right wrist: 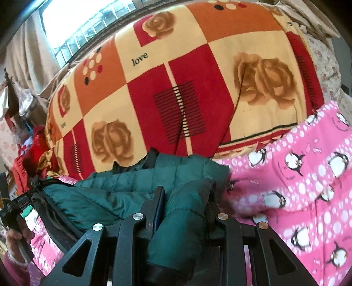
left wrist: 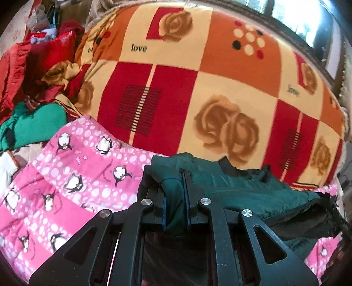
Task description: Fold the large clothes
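A dark green quilted jacket (left wrist: 242, 184) lies bunched on a pink penguin-print quilt (left wrist: 66, 176) at the near edge of the bed. My left gripper (left wrist: 176, 182) is shut on a fold of the jacket's left end. In the right wrist view the same jacket (right wrist: 123, 187) stretches to the left, and my right gripper (right wrist: 187, 193) is shut on its padded right end, a thick roll of fabric between the fingers. The other gripper and the hand holding it show at the far left (right wrist: 17, 211).
A large red, orange and cream rose-patterned blanket (left wrist: 198, 77) covers the bed behind the jacket. A pile of red, gold and green clothes (left wrist: 33, 77) sits at the left of the bed. The pink quilt (right wrist: 297, 187) fills the right. A window (right wrist: 88, 19) is behind.
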